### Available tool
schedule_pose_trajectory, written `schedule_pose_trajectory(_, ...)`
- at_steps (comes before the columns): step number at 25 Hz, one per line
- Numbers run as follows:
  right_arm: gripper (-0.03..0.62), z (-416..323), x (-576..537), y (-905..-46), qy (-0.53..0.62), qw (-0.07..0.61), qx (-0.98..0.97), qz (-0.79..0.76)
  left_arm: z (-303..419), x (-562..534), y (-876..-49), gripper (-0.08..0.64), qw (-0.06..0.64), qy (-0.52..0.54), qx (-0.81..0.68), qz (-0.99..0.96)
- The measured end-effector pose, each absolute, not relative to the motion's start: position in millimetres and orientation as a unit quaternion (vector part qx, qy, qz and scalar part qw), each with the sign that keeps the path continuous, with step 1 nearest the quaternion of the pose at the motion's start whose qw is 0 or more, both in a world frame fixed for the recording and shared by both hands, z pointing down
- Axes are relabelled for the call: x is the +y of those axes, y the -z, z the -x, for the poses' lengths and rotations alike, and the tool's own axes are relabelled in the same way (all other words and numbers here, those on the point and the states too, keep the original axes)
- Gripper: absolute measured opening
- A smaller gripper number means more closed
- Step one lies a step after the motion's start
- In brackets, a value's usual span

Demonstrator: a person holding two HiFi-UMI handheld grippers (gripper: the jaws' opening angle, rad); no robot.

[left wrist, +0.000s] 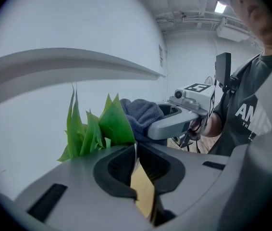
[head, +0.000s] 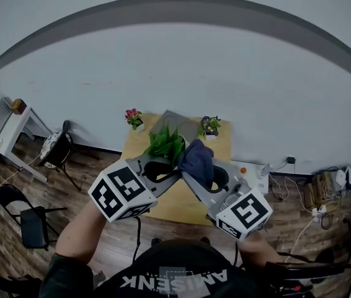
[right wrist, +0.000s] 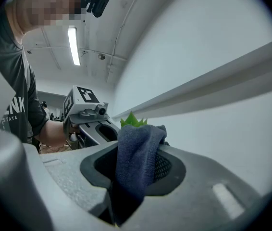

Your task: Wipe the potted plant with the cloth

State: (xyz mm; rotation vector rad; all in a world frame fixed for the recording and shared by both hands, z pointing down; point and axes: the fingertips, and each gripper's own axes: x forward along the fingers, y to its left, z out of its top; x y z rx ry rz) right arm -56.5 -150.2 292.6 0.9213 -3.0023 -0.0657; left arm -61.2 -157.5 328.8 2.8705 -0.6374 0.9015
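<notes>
Risk: leaf (left wrist: pixel 114 124) pinched by near-shut left gripper (left wrist: pixel 135 152), cloth (right wrist: pixel 133 170) clamped in right gripper (right wrist: pixel 141 146); hard wiping may tear leaf, tip potted plant (head: pixel 165 144).

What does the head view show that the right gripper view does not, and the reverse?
Only the head view: a pink-flowered pot, a purple-flowered pot, a black chair. Only the right gripper view: a ceiling light tube. Both: the green potted plant, the blue cloth clamped in the right gripper, and the left gripper.
</notes>
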Motion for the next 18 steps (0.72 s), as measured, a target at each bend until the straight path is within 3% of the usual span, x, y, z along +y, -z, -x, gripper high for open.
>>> schedule_pose_trajectory(9,0.127,38,-151,-328,-0.025,0.007,-0.951,-0.309,69,-147,-329,0.021,0.051,-0.252,-0.205,-0.944)
schedule_pose_trajectory(18,0.127,16,-157,-356,-0.063,0.021,-0.937,-0.343,75,-137,-324,0.018,0.024,-0.235,-0.200,-0.951)
